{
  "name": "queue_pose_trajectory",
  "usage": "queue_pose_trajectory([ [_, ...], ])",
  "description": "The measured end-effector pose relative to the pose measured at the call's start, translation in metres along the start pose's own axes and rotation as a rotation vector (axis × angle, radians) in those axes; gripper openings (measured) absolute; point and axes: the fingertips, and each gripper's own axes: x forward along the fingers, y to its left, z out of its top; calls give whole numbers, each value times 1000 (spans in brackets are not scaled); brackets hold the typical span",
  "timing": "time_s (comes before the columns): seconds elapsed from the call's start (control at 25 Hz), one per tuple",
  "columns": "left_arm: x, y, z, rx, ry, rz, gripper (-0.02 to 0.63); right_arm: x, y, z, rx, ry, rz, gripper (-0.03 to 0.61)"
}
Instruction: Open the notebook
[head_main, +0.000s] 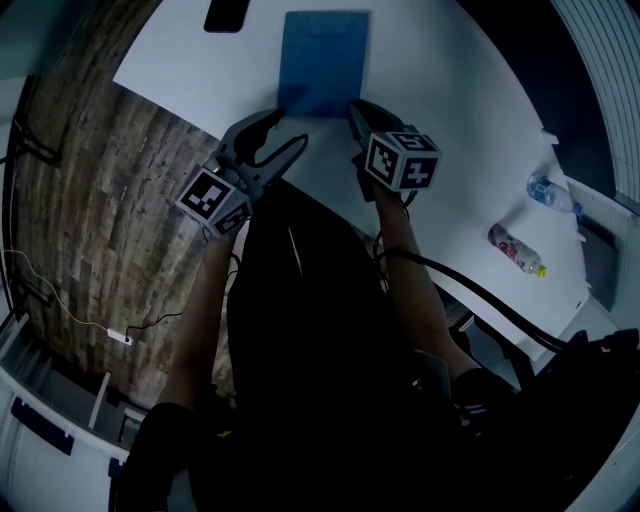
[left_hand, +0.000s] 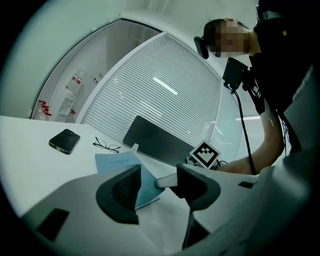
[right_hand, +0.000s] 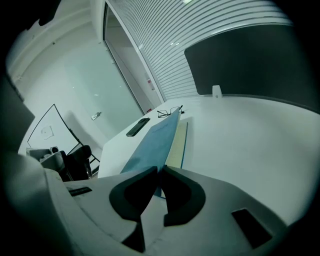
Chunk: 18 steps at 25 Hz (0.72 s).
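In the head view, the blue notebook (head_main: 323, 62) lies on the white tabletop (head_main: 440, 80) close to its far edge, with a dark phone (head_main: 226, 15) toward the far left corner and two bottles (head_main: 530, 222) lying well apart from it near the right edge. The left gripper (head_main: 290, 128) and the right gripper (head_main: 356, 108) meet at the notebook's near edge.

In the left gripper view, the jaws of the left gripper (left_hand: 159, 172) stand apart and grasp nothing. The notebook (left_hand: 120, 167) shows beyond them, its near right corner raised, with glasses (left_hand: 106, 145) and the phone (left_hand: 64, 140) further back.

In the right gripper view, the right gripper (right_hand: 159, 172) is clenched on the near edge of the notebook's cover (right_hand: 150, 147). The cover stands lifted off the pale pages (right_hand: 177, 145) below.

The notebook looks thin and light. Its cover seems to be flexible card, so it will likely bend rather than swing stiffly, and the whole book may slide on the smooth tabletop. A pinch at the cover's free near corner suits it. The open left gripper could press the pages down if the book starts to drag.
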Motion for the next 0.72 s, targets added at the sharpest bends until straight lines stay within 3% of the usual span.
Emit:
queue_pose_trajectory([
  [0.72,2,-19,16,28,16,-42,219,-14,24,21,-62,-31,30,26],
])
